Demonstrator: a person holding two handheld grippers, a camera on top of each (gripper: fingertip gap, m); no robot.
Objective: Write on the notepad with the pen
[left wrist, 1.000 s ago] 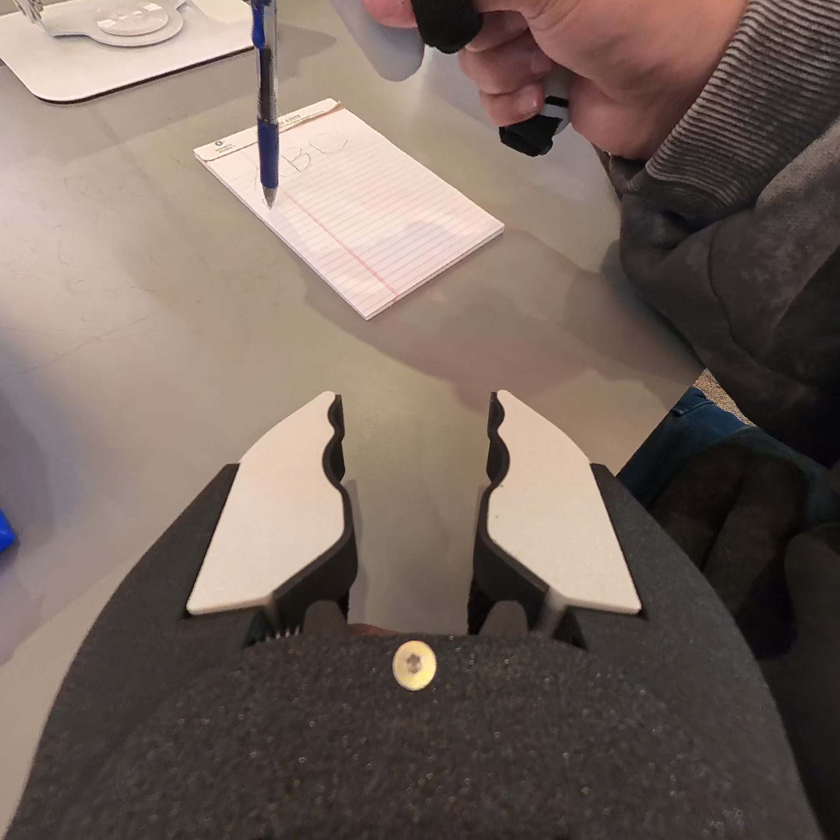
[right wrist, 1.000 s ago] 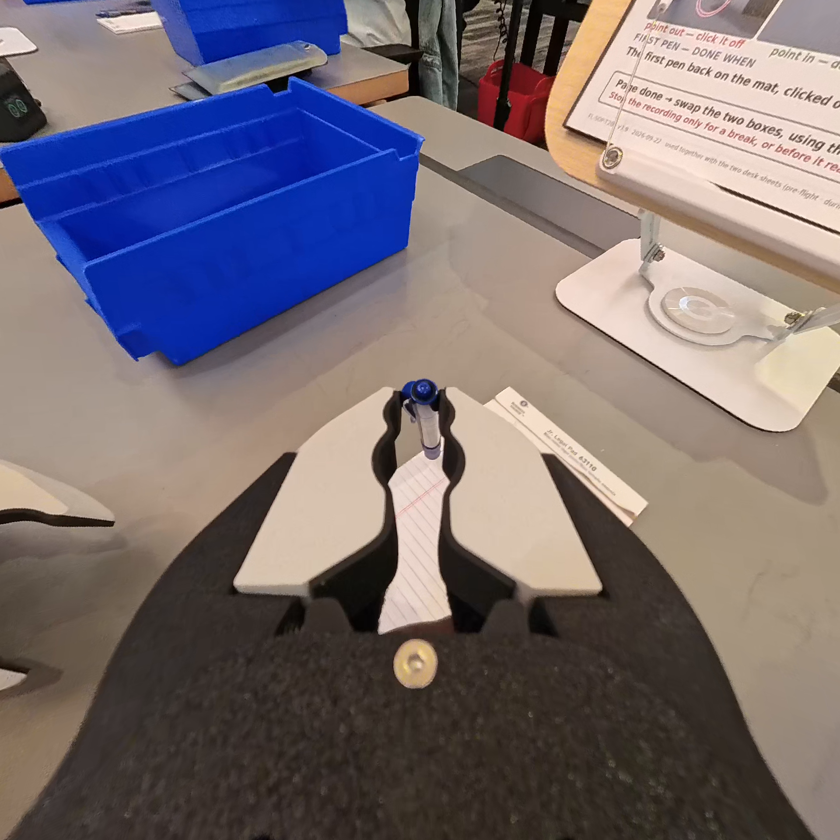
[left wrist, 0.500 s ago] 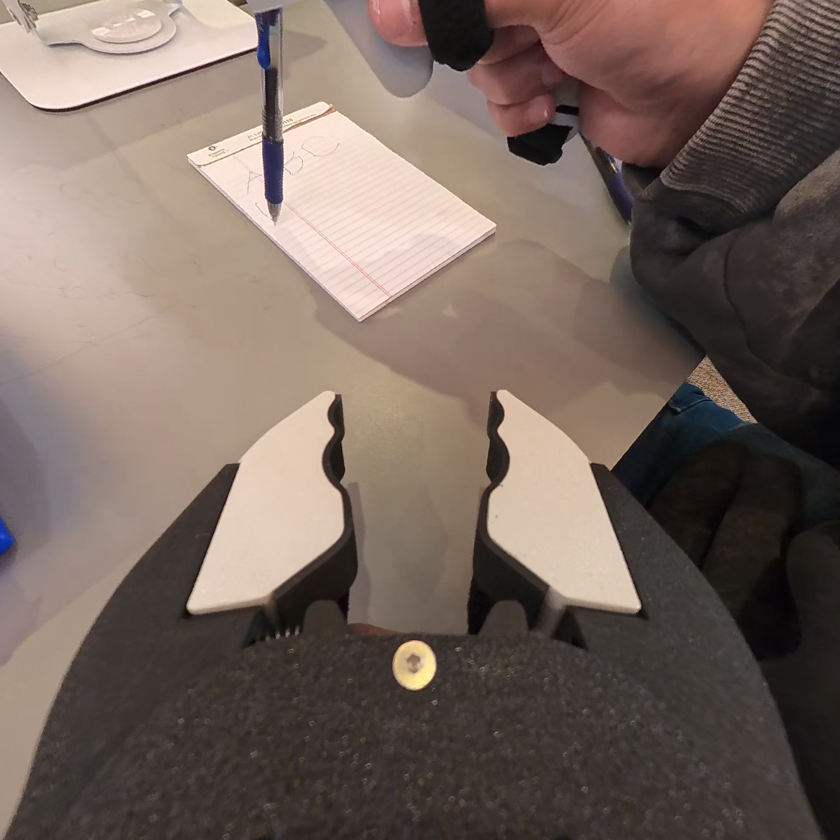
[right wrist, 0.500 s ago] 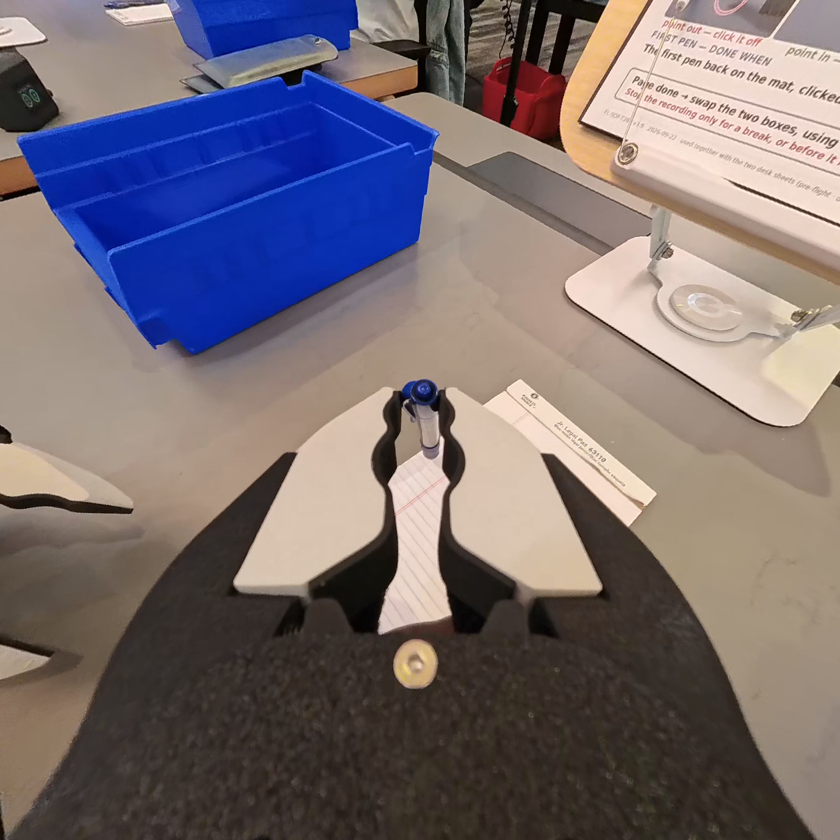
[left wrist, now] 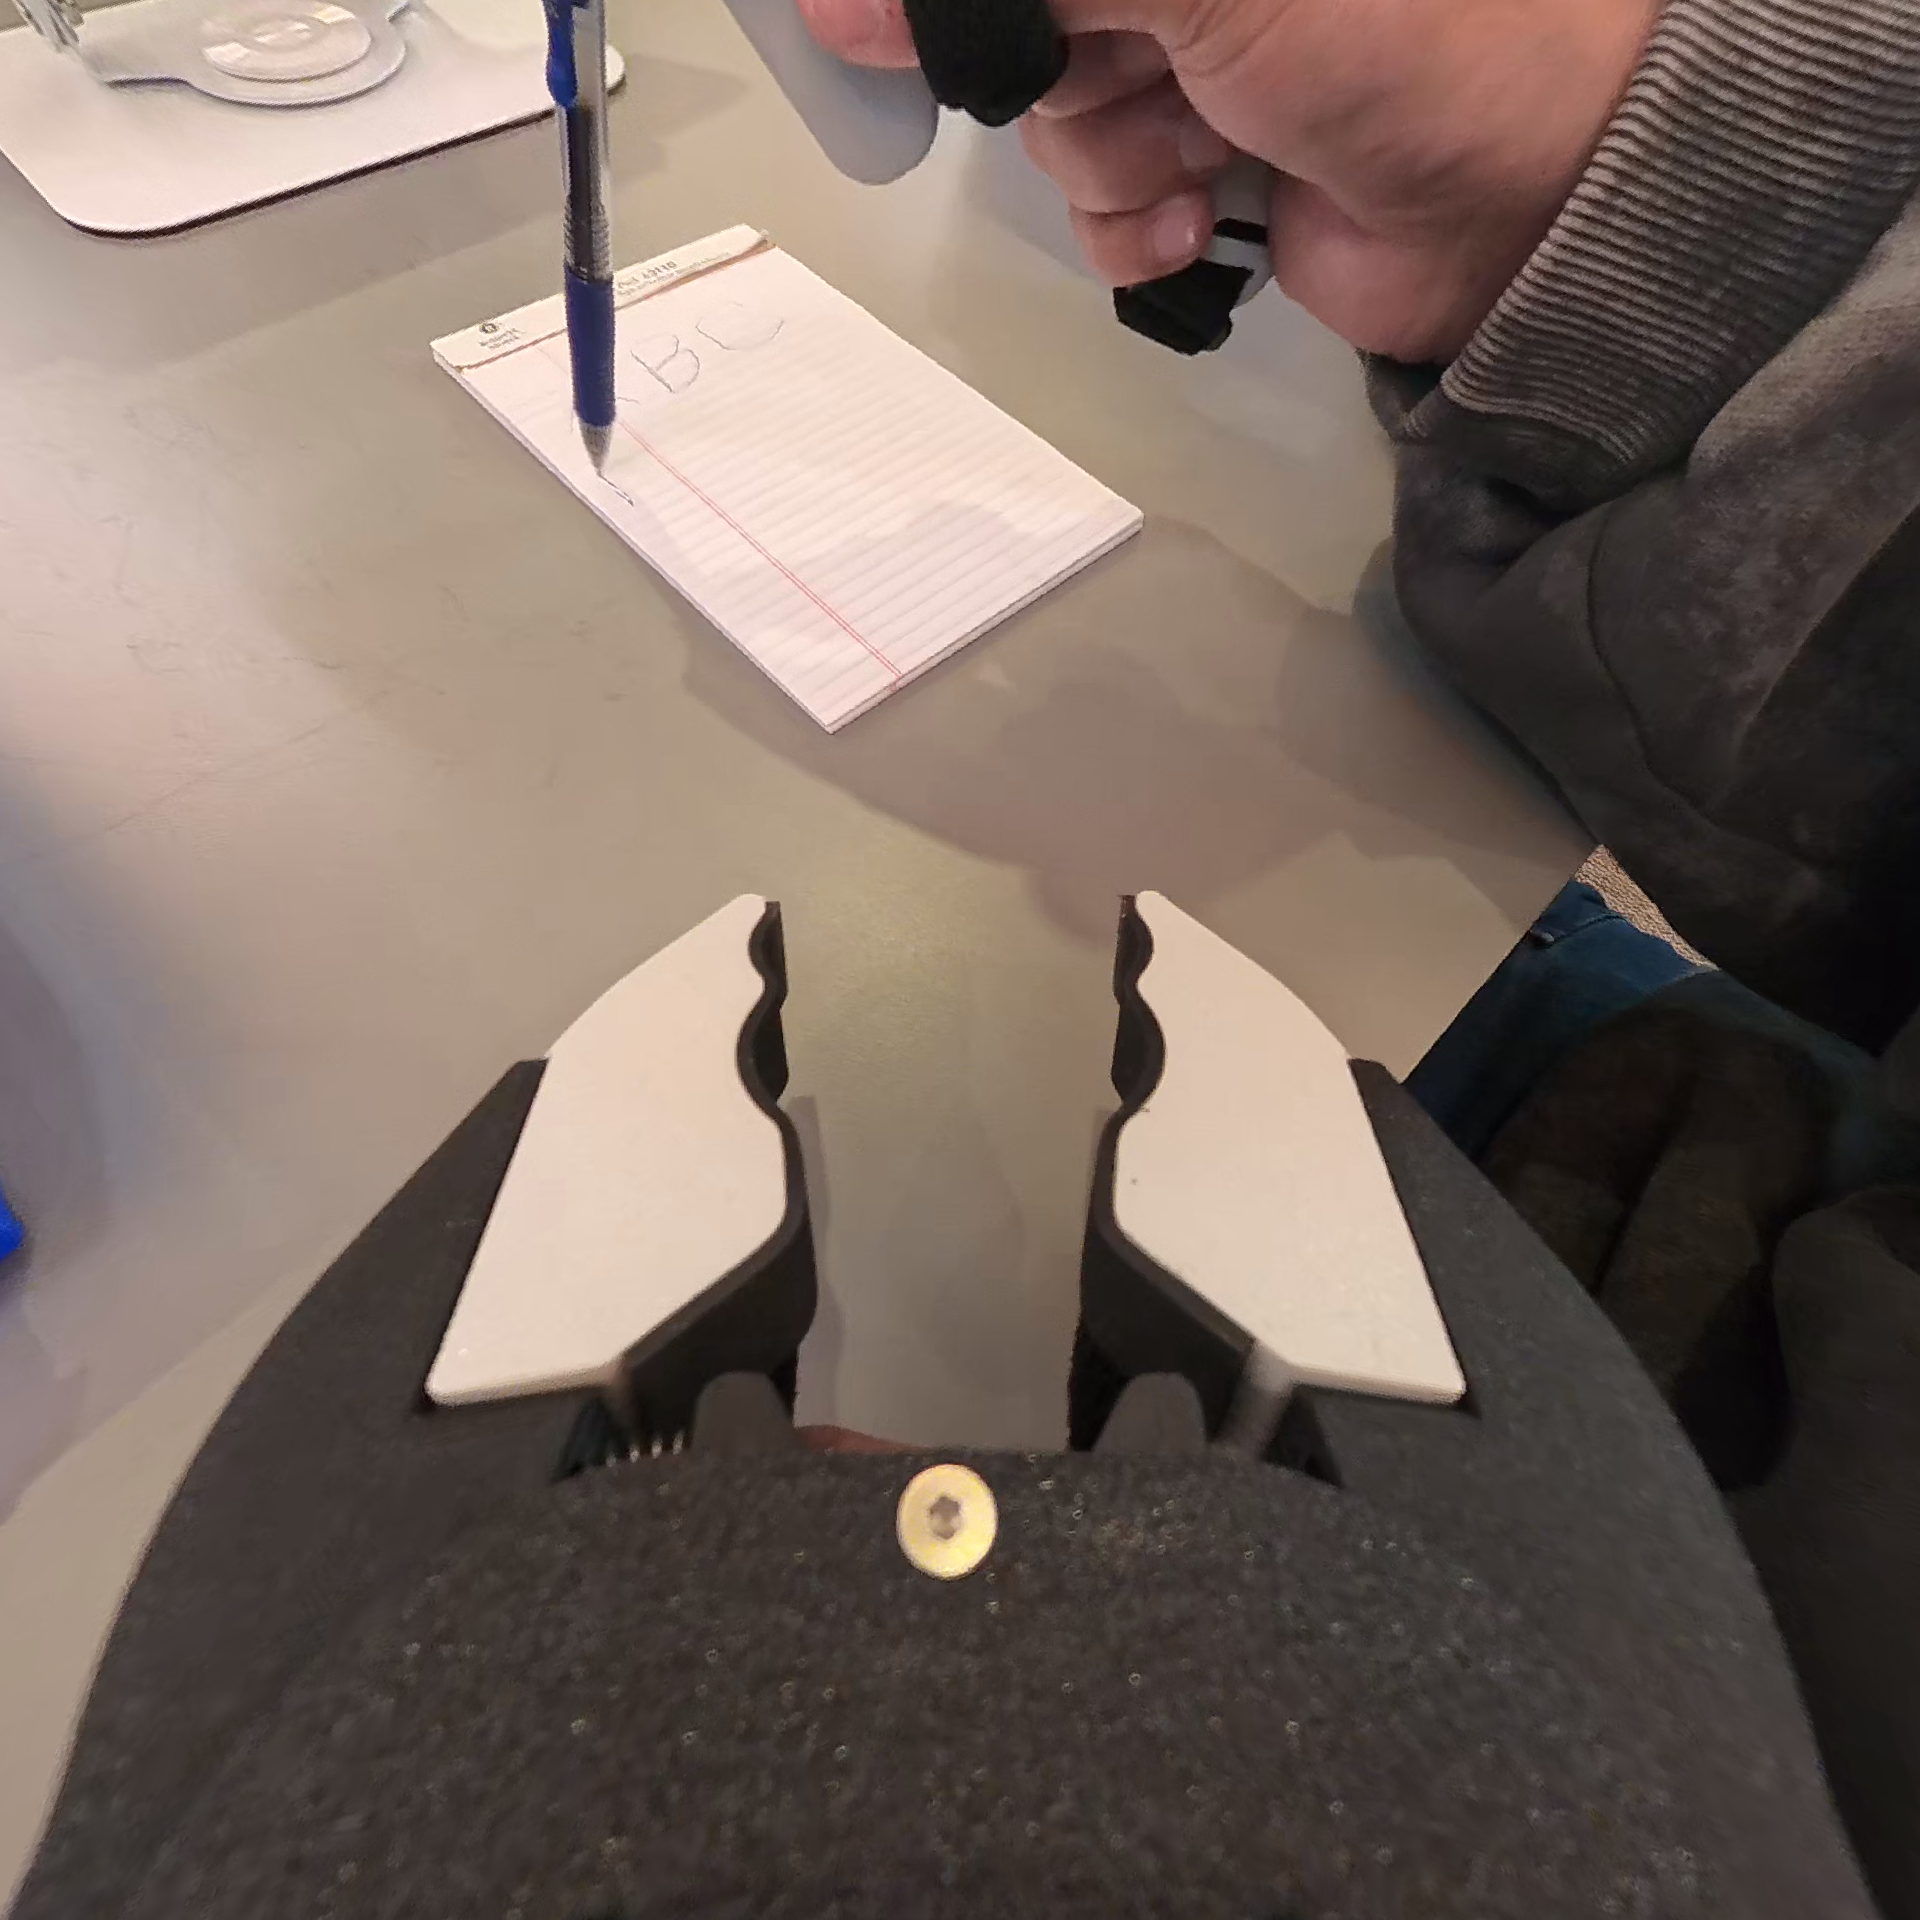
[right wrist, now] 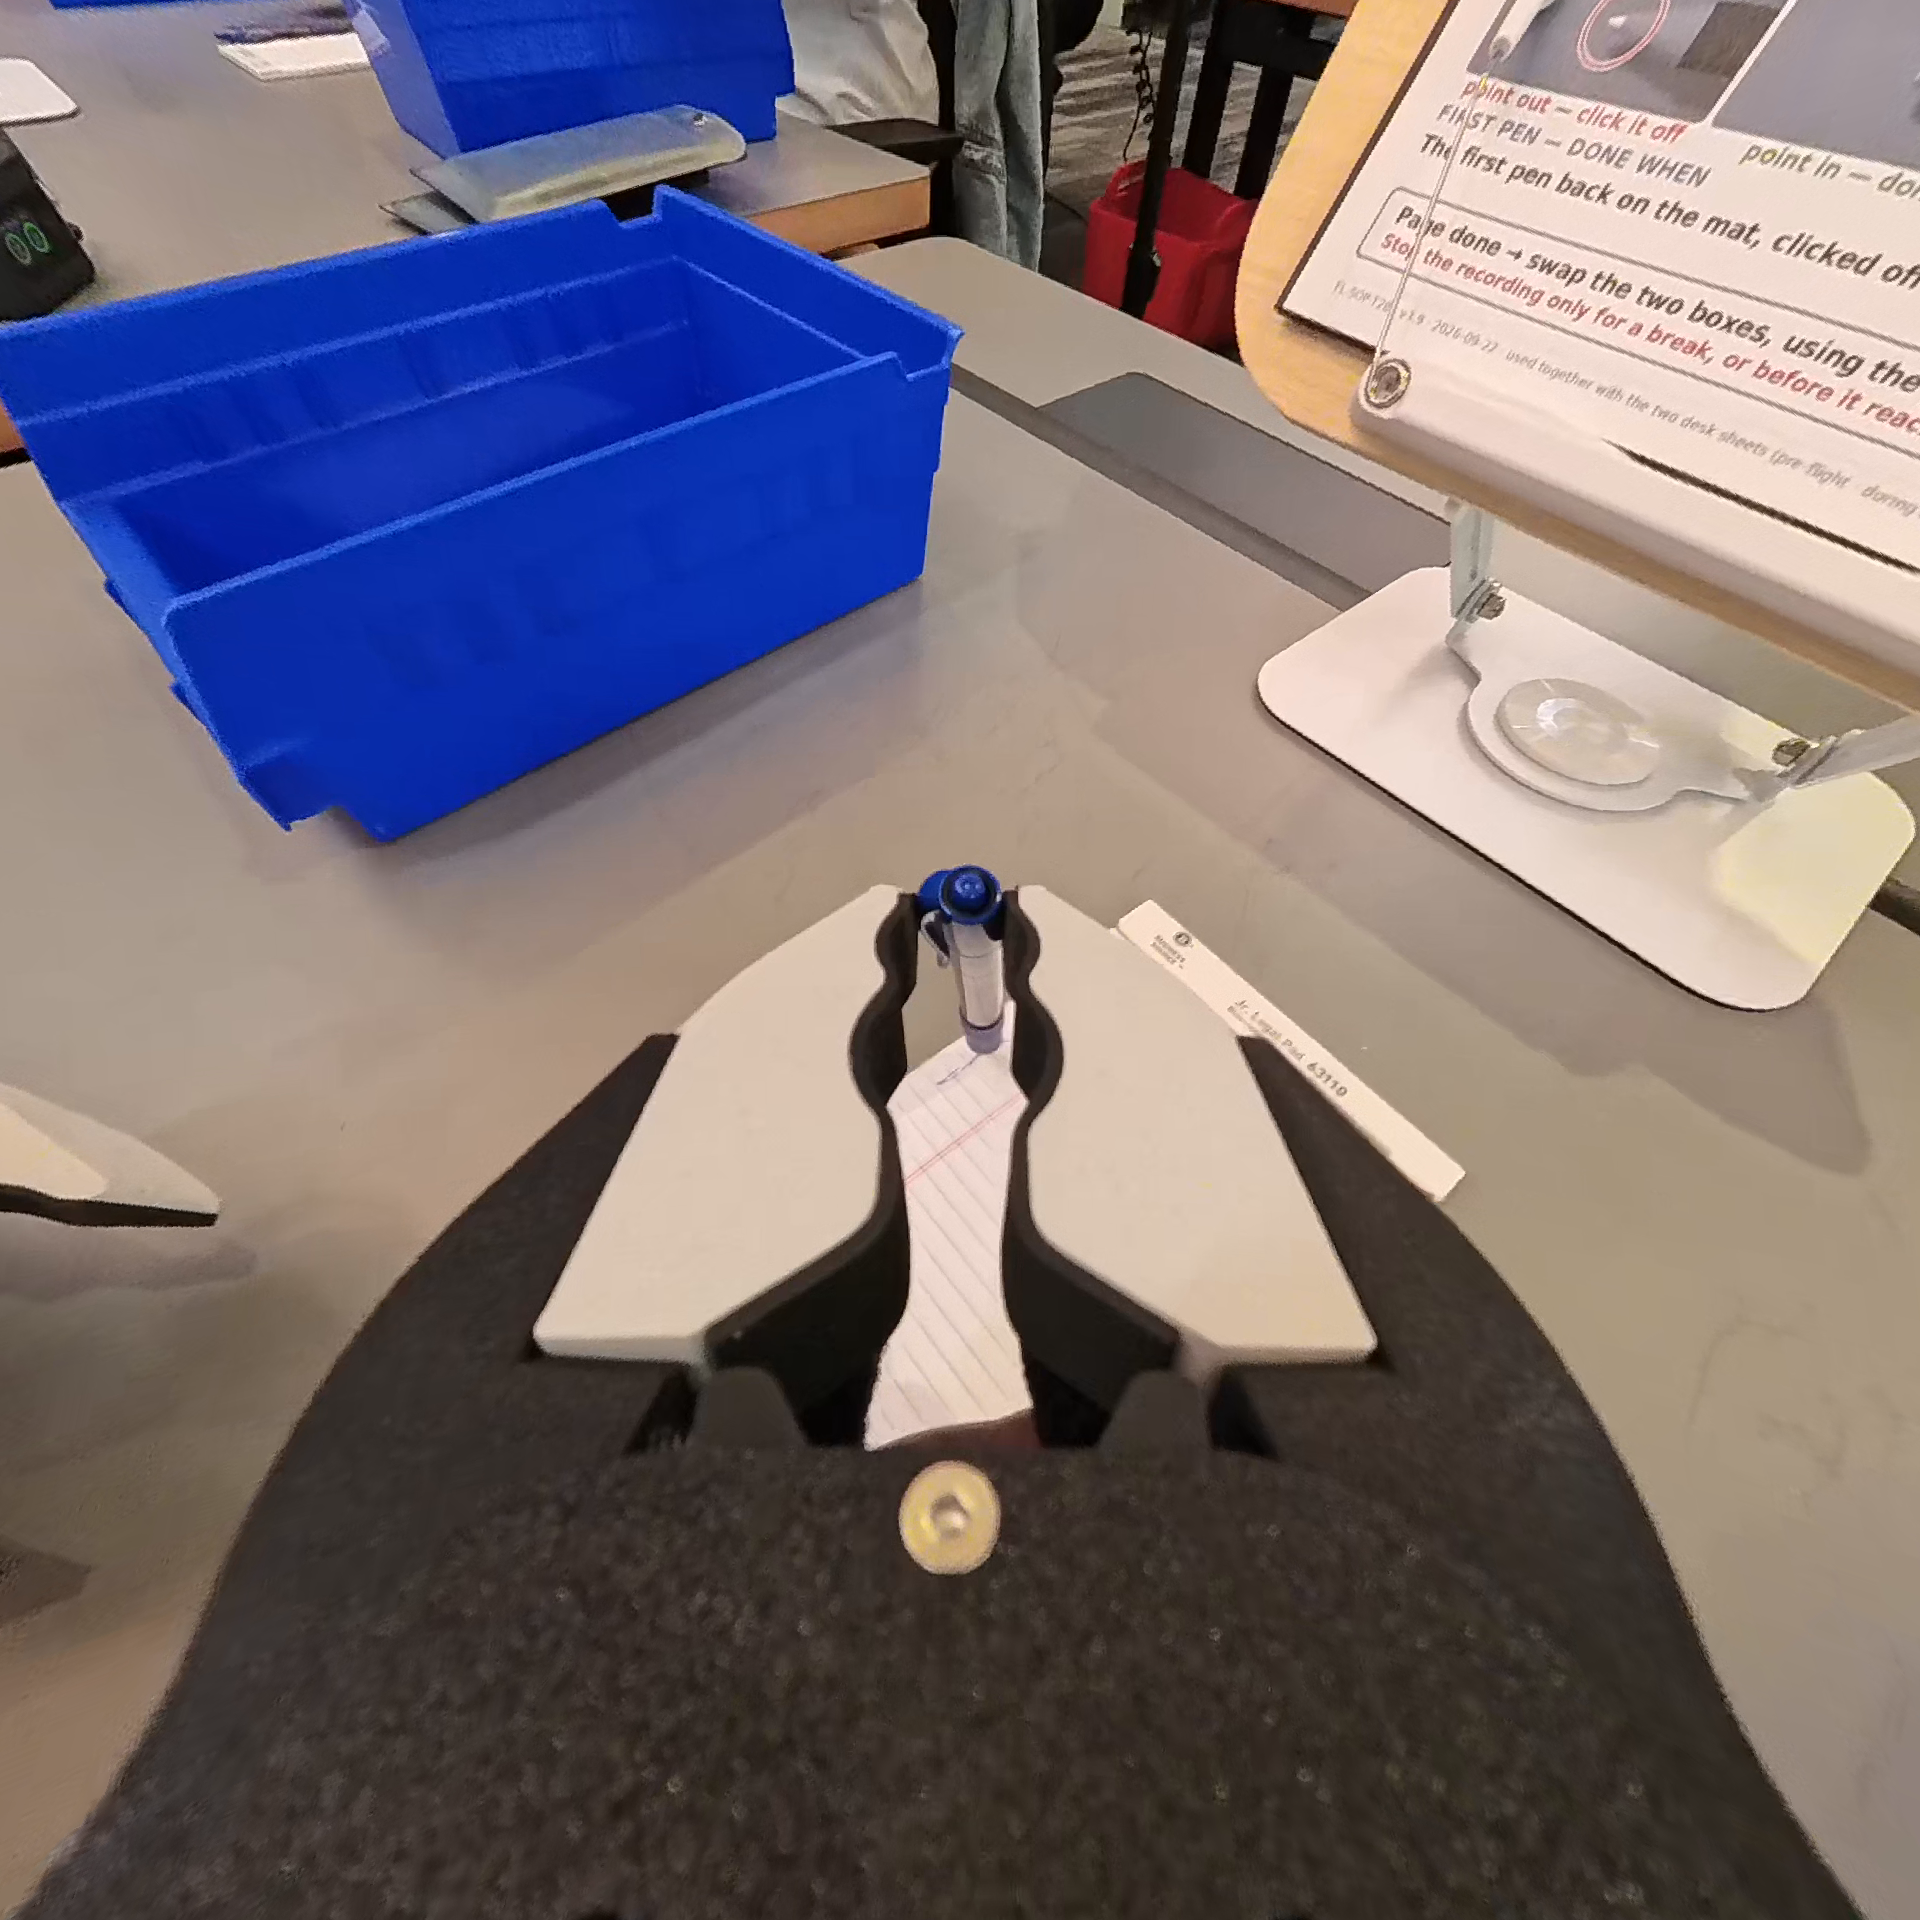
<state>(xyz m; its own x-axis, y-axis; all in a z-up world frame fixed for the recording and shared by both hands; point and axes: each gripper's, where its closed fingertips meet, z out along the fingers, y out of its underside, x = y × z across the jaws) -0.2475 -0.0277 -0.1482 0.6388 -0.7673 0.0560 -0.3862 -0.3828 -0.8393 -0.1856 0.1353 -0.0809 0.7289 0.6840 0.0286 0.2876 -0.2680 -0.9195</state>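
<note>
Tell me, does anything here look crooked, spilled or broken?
Only the notepad is askew, lying at an angle on the grey table. The pen stands nearly upright, its tip on the page near the left margin. Nothing looks spilled or damaged.

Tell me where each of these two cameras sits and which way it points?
Left wrist view: rides the open left gripper low over the grey table, facing the notepad; the person's right hand and sleeve show.
Right wrist view: rides the right gripper, looking down past the pen toward the blue bin and white stand; a left gripper finger shows at the left edge.
Both share pen, notepad and table.
</note>
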